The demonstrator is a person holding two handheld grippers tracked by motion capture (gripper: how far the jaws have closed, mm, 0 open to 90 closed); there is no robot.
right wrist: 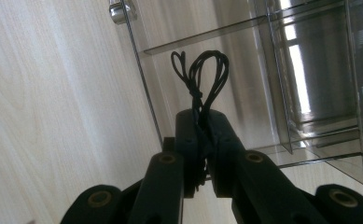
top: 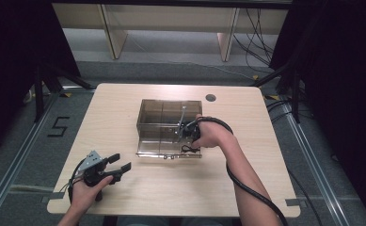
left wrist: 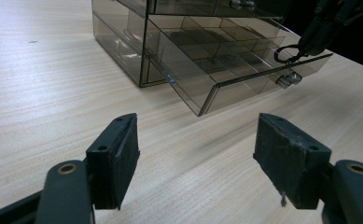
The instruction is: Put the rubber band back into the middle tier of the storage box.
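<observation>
1. Black thin cord bundle (right wrist: 202,77), looped and knotted, hangs pinched between the right gripper (right wrist: 201,140) jaws above the pulled-out drawer (left wrist: 244,79) of the smoky clear plastic organizer box (top: 164,120).
2. It looks light, limp and floppy; gripping at the knot, as now, seems surest.
3. Drawer walls are thin, glossy, rigid, likely scratch-prone, with a small metal knob (left wrist: 286,80).
4. Left gripper (left wrist: 195,154) rests wide open, empty, over the pale wood-grain table (top: 124,197).
</observation>
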